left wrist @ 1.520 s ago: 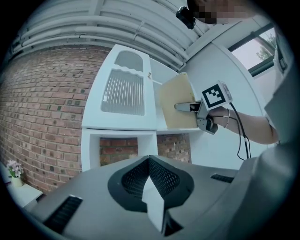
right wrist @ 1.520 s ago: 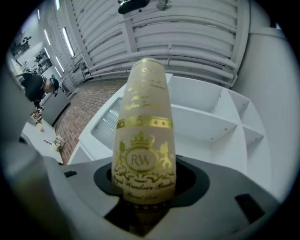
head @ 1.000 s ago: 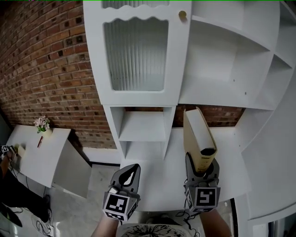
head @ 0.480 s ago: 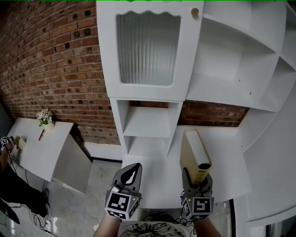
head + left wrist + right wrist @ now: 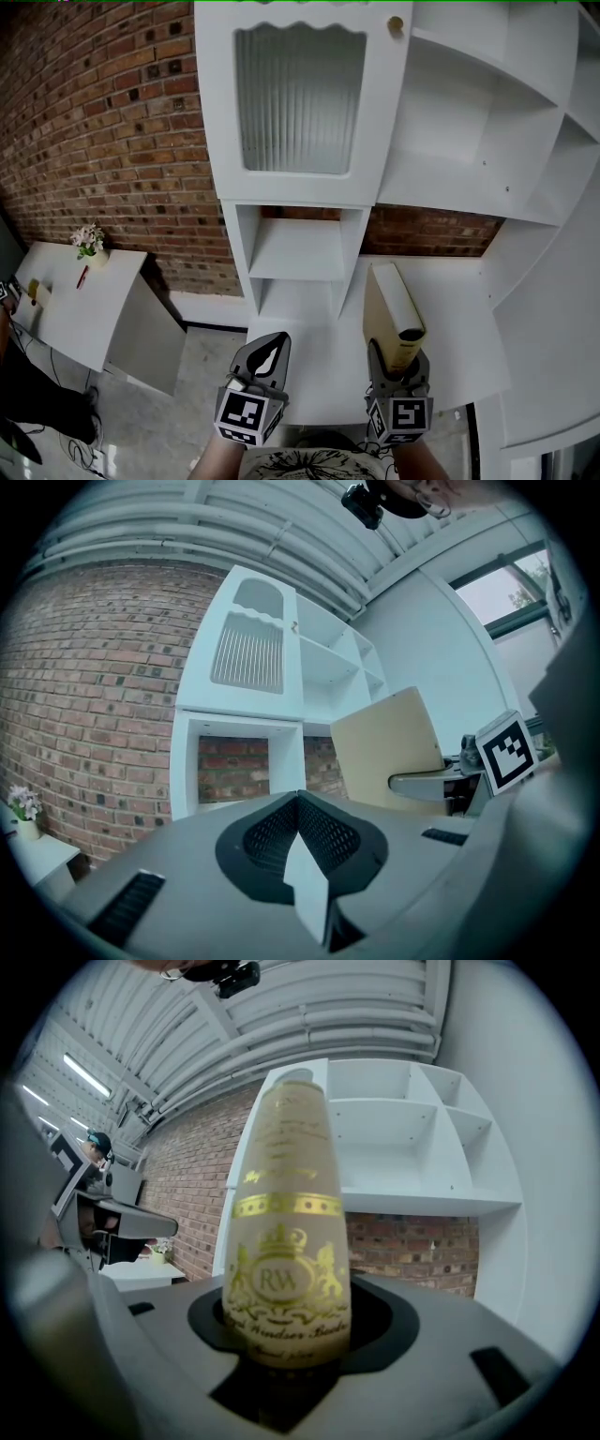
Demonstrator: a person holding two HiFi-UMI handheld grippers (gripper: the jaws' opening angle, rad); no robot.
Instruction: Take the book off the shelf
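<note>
desk top open right of centre; shelf cubbies block middle; side panel hems right edge.

Brick wall, flowers, side table

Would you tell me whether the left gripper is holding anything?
No, the left gripper has its jaws shut together with nothing between them.

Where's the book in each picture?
Head view: book low, right of centre, standing in the right gripper.
Left gripper view: book right of centre, cream cover showing.
Right gripper view: book dead centre, gold-printed spine between the jaws.
Shared landmark: the brick wall behind the white shelves.
</note>
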